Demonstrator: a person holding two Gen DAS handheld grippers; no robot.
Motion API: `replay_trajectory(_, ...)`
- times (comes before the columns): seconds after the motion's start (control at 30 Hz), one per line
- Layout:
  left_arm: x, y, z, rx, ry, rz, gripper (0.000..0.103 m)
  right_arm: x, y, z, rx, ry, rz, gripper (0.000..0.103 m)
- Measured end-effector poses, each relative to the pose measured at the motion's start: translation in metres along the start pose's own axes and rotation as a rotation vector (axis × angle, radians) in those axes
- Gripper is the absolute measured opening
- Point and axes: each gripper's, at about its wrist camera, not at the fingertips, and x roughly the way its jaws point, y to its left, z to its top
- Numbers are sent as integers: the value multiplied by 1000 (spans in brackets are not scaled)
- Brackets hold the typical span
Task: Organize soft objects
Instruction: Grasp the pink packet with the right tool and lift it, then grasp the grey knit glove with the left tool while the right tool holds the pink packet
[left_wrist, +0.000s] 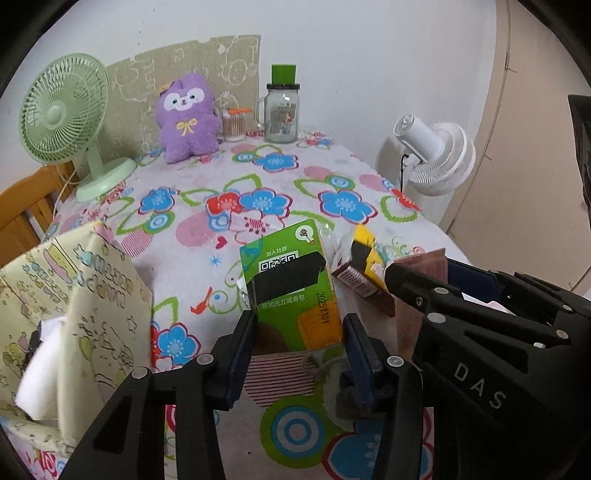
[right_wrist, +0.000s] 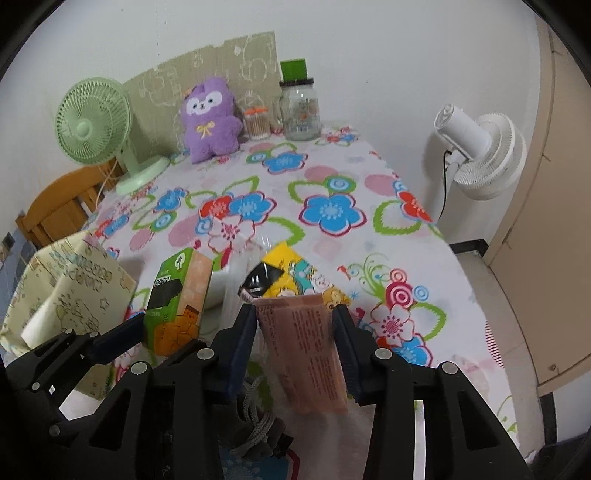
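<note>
My left gripper (left_wrist: 299, 332) is shut on a green tissue pack (left_wrist: 295, 288) and holds it upright just above the flowered table; the pack also shows in the right wrist view (right_wrist: 177, 299). My right gripper (right_wrist: 295, 328) is shut on a brown tissue pack (right_wrist: 303, 347), seen from the side in the left wrist view (left_wrist: 413, 273). A yellow cartoon tissue pack (right_wrist: 291, 277) lies on the cloth just beyond the brown one. A purple plush toy (left_wrist: 186, 118) sits at the table's far edge.
A cream patterned fabric bin (left_wrist: 66, 317) with white padding inside stands at the left. A green desk fan (left_wrist: 66, 122), a cotton swab jar (left_wrist: 234, 125) and a glass mug jar (left_wrist: 282, 110) stand at the back. A white fan (left_wrist: 436, 158) stands off the right edge. A wooden chair (right_wrist: 62, 206) is at left.
</note>
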Motion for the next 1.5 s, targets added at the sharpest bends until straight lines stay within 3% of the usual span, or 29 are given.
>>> replay_trajectory(0.7,-61,-1,10,-3,-109,16,49,-64,14,12,-7,-118,11,42)
replay_trajectory(0.8,-71,0,13,-3,-131,18,39,-73,18,14,-13,-133,11,42)
replay_trajectory(0.93,-79,2,15,0,-149,21,39,-86,23,17,-20,-158,10,42)
replay_trajectory(1.4,-65,18,1,-33,-84,12,41,-90,31,13,-22,-159,14,42)
replay_trajectory(1.5,-61,15,-3,-31,-73,0,46,-89,31,11,-17,-157,18,42)
